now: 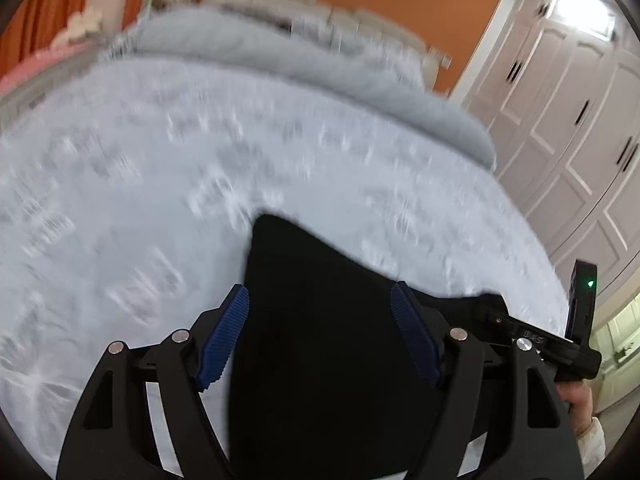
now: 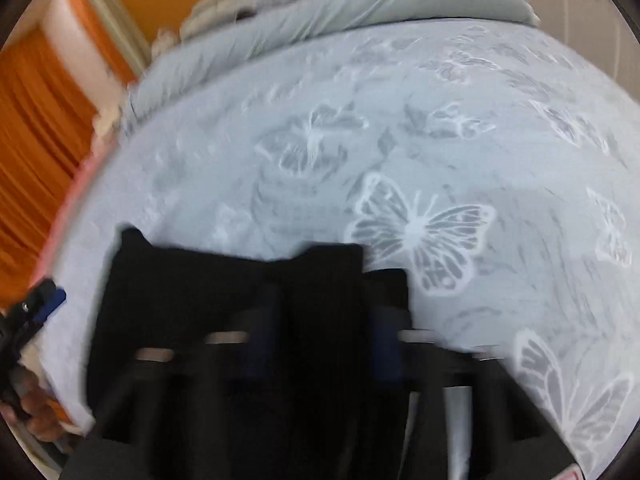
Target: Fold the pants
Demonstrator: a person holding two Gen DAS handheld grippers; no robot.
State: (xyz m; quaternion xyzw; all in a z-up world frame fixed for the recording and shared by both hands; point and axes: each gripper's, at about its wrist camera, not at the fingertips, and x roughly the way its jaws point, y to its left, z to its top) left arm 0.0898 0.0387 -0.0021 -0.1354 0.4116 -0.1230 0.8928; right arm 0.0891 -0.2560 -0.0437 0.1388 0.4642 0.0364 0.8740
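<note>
Black pants (image 1: pixel 320 320) lie on a pale blue butterfly-print bedspread (image 1: pixel 160 184). My left gripper (image 1: pixel 320 300) is open, its blue pads (image 1: pixel 224 336) spread wide above the near part of the pants. In the right wrist view the pants (image 2: pixel 192 292) form a dark, roughly rectangular fold on the bedspread (image 2: pixel 440 152). My right gripper (image 2: pixel 324 344) is blurred by motion just over the pants; its blue pads (image 2: pixel 386 344) stand apart with black cloth between or under them. The right gripper's body also shows in the left wrist view (image 1: pixel 560 340).
A folded grey duvet (image 1: pixel 304 52) and pillows lie across the head of the bed. White wardrobe doors (image 1: pixel 568 128) stand to the right, orange curtains (image 2: pixel 36 128) to the left. The left gripper's tip shows in the right wrist view (image 2: pixel 40 308).
</note>
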